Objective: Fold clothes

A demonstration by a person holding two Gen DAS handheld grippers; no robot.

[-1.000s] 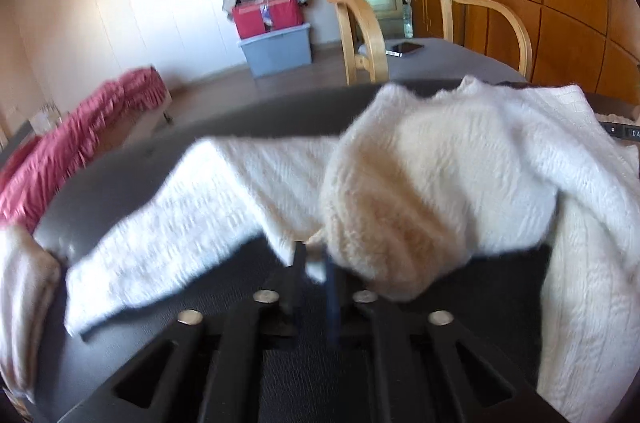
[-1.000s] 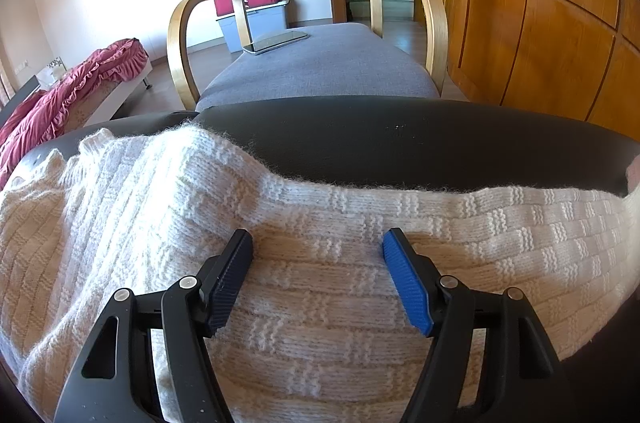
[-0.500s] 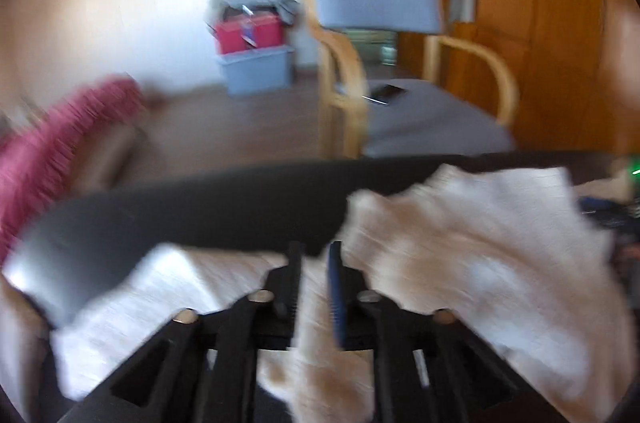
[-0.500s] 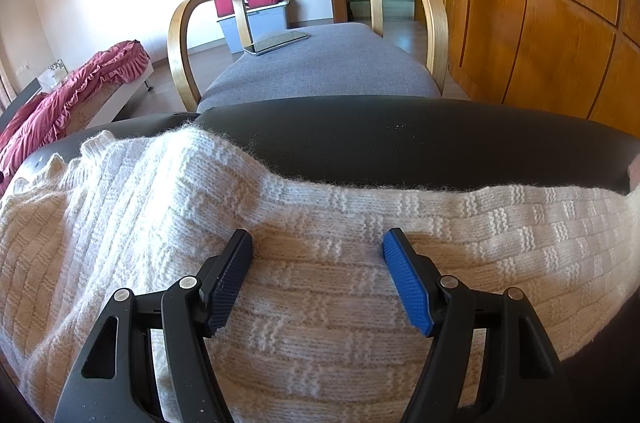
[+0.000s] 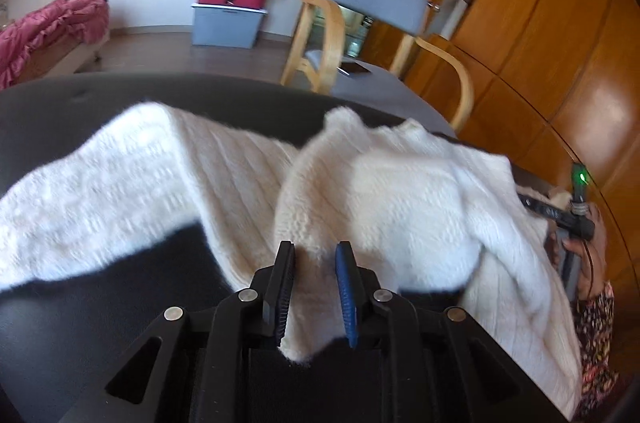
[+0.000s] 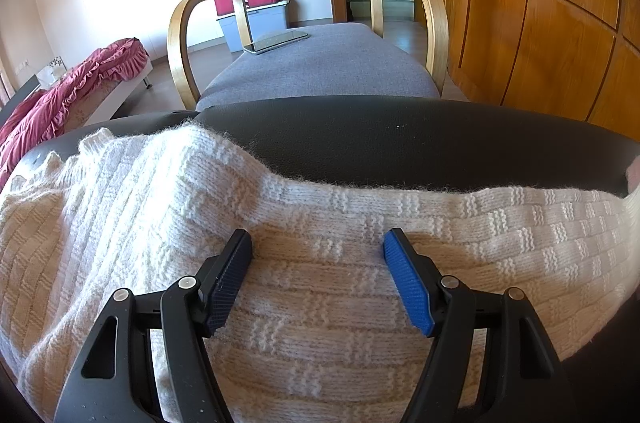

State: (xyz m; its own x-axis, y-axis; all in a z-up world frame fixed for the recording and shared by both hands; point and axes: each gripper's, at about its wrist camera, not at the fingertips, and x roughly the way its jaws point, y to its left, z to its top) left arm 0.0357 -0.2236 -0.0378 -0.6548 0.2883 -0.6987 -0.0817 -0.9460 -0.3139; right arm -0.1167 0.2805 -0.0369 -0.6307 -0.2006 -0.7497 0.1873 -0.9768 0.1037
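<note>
A cream knitted sweater [image 5: 400, 191] lies spread over a black table [image 6: 420, 139], a grey armchair [image 6: 320, 63] beyond it. The left gripper [image 5: 314, 263], jaws just opening, straddles a fold of the sweater, seemingly no longer pinched. The right gripper [image 6: 318, 255] hovers above the knit, jaws spread wide

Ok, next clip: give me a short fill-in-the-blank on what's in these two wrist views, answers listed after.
1. The sweater lying on the black table is ____ in colour.
2. On the seat of the grey chair lies a ____.
3. Between the pads of the left gripper hangs a strip of the ____.
4. The jaws of the right gripper stand ____ over the knit.

Answers: white; phone; sweater; open
</note>
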